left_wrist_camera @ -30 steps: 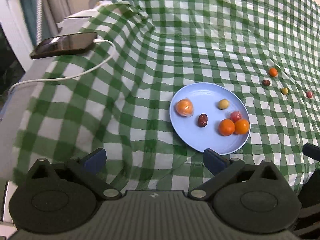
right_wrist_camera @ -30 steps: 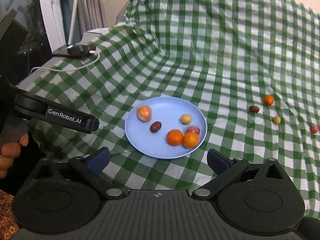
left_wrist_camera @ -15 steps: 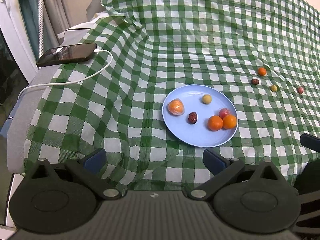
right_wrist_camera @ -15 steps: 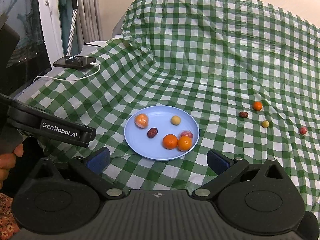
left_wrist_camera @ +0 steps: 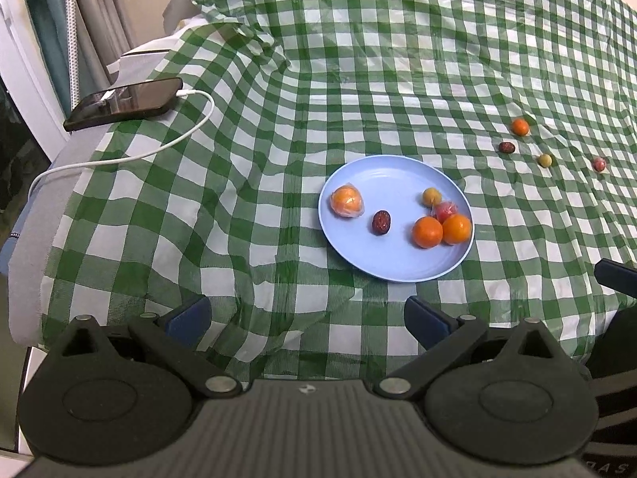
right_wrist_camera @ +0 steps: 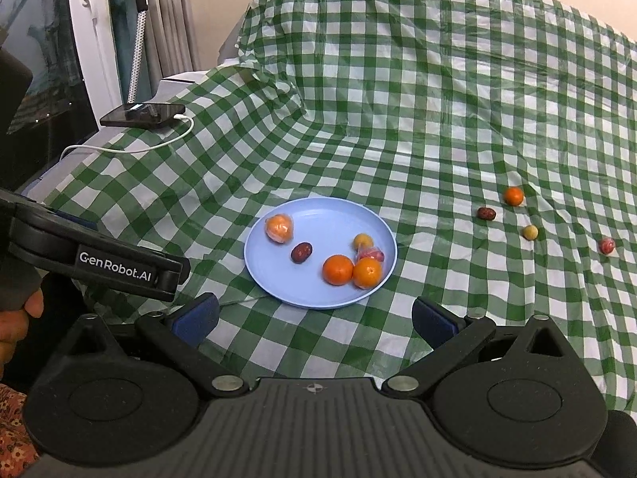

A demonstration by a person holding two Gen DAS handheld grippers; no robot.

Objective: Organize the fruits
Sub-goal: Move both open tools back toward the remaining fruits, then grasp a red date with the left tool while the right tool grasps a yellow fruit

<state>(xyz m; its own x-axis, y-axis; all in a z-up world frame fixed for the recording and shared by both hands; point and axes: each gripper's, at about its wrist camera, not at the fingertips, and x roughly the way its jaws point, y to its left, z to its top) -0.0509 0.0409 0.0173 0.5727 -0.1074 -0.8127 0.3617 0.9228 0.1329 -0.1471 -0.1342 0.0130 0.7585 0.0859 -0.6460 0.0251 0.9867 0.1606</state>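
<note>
A light blue plate (left_wrist_camera: pixel 382 263) (right_wrist_camera: pixel 274 279) lies on the green checked cloth and holds a wrapped orange (left_wrist_camera: pixel 347 201), a dark date (left_wrist_camera: pixel 381 222), a small yellow fruit (left_wrist_camera: pixel 431 196), a wrapped red fruit (left_wrist_camera: pixel 446 210) and two oranges (left_wrist_camera: pixel 427 232) (left_wrist_camera: pixel 457 228). To its right, loose on the cloth, sit a small orange (right_wrist_camera: pixel 513 195), a date (right_wrist_camera: pixel 486 213), a yellow fruit (right_wrist_camera: pixel 530 232) and a red fruit (right_wrist_camera: pixel 606 245). My left gripper (left_wrist_camera: pixel 306 314) and right gripper (right_wrist_camera: pixel 314 316) both hover open and empty on the near side of the plate.
A black phone (left_wrist_camera: pixel 127 101) on a white charging cable (left_wrist_camera: pixel 167 145) lies at the far left by the cloth's edge. A curtain and window frame stand behind it. The left gripper's body (right_wrist_camera: pixel 99 263) and a hand (right_wrist_camera: pixel 16 318) fill the right wrist view's left side.
Both grippers have drawn back and up from the plate, so the plate and loose fruits look smaller and more of the cloth shows. No fruit has moved.
</note>
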